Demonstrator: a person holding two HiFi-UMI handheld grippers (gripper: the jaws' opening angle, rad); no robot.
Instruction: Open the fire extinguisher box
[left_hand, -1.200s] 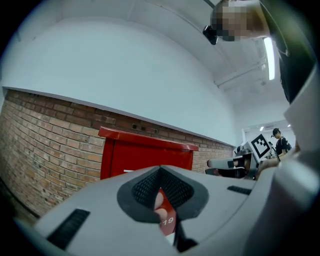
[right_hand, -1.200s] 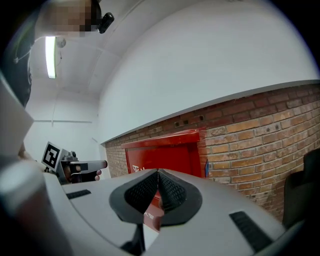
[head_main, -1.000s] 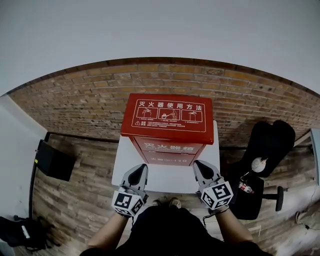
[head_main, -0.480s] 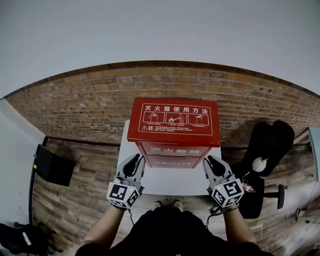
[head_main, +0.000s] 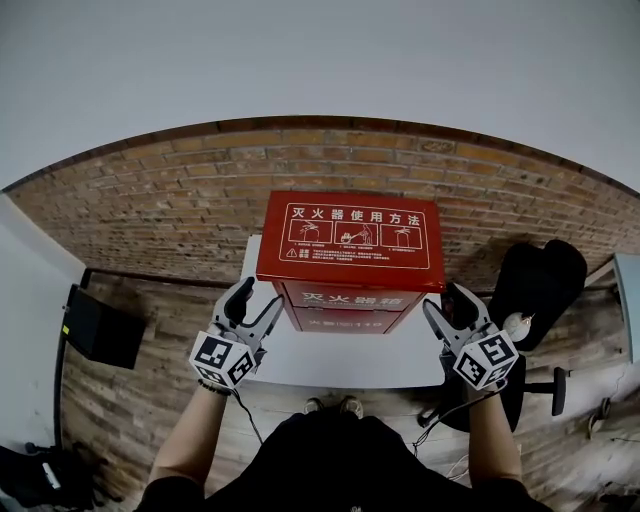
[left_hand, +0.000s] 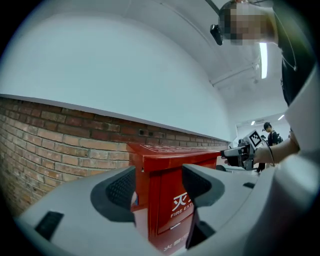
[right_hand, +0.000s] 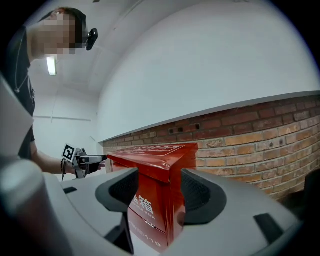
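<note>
Left gripper (head_main: 255, 300) and right gripper (head_main: 442, 300): jaws have just been opened wide and nothing is gripped. The fire extinguisher box (head_main: 350, 240) is flanked between them. It is judged rigid, slick painted metal. Hold is advised at the overhanging lid (head_main: 345, 275) edge.

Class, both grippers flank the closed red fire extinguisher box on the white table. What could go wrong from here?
The left gripper and right gripper have just been opening their jaws; a corner of the tall red metal box shows in each gap, unpressed, so a hasty closing might slip off its overhanging lid. The box seems to stand loose on the white rectangular table; pulling could slide or tip it.
</note>
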